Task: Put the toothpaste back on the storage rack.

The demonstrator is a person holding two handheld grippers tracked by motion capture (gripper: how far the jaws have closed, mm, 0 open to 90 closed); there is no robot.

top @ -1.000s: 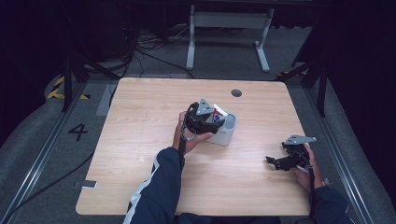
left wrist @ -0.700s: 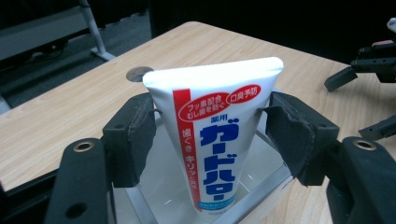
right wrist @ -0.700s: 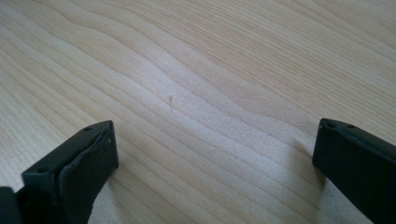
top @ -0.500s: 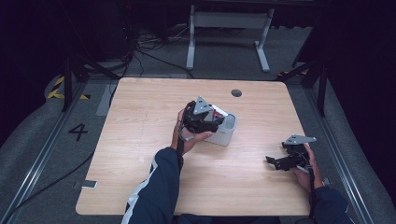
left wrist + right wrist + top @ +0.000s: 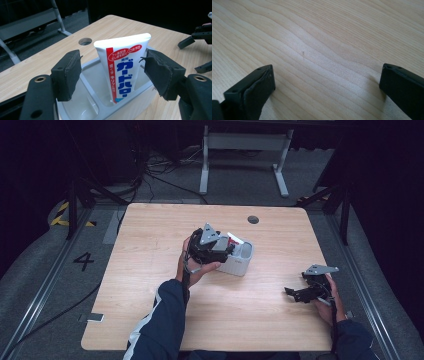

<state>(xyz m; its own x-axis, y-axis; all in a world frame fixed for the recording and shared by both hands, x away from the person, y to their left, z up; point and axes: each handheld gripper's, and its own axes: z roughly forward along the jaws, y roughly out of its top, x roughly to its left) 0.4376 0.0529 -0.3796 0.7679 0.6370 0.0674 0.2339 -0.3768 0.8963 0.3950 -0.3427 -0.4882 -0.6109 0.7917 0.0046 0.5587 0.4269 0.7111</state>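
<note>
Left gripper, jaws just opened, straddles without touching the tube standing in the holder. Right gripper rests wide open on the table.

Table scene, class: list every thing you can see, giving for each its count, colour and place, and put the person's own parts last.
Table: one, light wood, centre of the high view.
Organiser tray: one, pale grey, compartments, middle of the table.
Toothpaste tube: one, white with red and blue print, standing tilted in the tray.
Cable hole: one, dark, table's far edge.
Stand: one, grey, floor beyond the table.
Left gripper: one, black, jaws open either side of the tube.
Right gripper: one, black, open, low over the table's right side.
</note>
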